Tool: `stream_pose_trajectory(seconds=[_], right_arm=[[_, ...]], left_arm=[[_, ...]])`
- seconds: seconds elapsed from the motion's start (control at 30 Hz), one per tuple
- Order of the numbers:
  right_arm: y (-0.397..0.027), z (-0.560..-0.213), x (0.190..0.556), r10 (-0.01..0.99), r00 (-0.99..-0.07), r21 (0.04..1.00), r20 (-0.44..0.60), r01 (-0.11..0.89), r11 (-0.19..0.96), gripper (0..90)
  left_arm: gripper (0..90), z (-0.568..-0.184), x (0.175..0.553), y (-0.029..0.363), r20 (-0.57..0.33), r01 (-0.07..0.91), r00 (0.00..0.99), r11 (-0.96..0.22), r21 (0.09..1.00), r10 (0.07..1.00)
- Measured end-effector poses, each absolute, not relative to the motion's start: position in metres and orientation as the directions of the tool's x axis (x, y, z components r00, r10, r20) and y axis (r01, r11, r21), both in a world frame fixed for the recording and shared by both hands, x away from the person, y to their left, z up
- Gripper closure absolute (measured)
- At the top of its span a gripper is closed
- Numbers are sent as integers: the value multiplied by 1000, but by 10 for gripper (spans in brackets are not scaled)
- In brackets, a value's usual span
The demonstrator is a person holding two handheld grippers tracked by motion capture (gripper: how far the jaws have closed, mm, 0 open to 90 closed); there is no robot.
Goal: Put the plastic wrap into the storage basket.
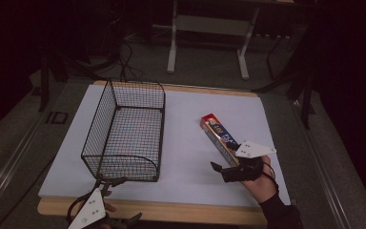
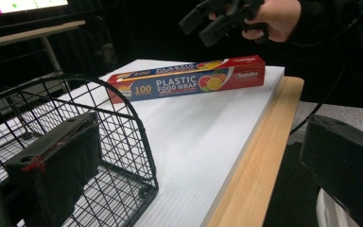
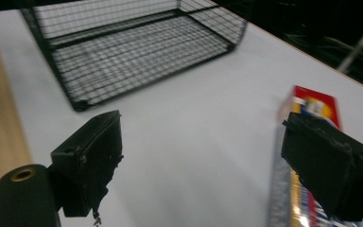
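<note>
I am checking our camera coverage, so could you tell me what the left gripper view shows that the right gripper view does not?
The left gripper view alone lets you read the plastic food wrap box label side-on, and shows the right gripper in the person's hand above that box, plus the table's wooden edge and the left gripper with its jaws open astride the basket's near end wall. The right gripper view alone looks into the wire basket floor from above. Both share the basket, the box and the white tabletop.
</note>
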State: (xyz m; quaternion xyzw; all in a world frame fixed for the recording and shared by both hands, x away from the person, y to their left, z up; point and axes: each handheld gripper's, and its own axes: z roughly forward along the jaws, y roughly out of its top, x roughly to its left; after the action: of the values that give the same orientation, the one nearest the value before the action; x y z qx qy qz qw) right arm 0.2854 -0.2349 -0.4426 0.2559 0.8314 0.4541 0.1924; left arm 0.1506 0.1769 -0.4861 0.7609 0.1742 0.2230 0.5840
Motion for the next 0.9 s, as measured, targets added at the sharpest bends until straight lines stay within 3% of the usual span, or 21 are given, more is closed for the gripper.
stream_pose_trajectory(seconds=[0.23, 0.47, 0.9], right_arm=[[-250, -430, 305, 656, -744, 846, -127, 263, 463, 133], [-262, -428, 328, 720, -690, 822, -75, 366, 436, 135], [-269, -456, 360, 752, -659, 732, -11, 506, 455, 160]], left_arm=[[2, -486, 151, 176, 138, 4, 841, -262, 965, 524], [2, -486, 150, 176, 140, 6, 838, -266, 964, 527], [2, -487, 151, 176, 141, 11, 838, -275, 961, 527]])
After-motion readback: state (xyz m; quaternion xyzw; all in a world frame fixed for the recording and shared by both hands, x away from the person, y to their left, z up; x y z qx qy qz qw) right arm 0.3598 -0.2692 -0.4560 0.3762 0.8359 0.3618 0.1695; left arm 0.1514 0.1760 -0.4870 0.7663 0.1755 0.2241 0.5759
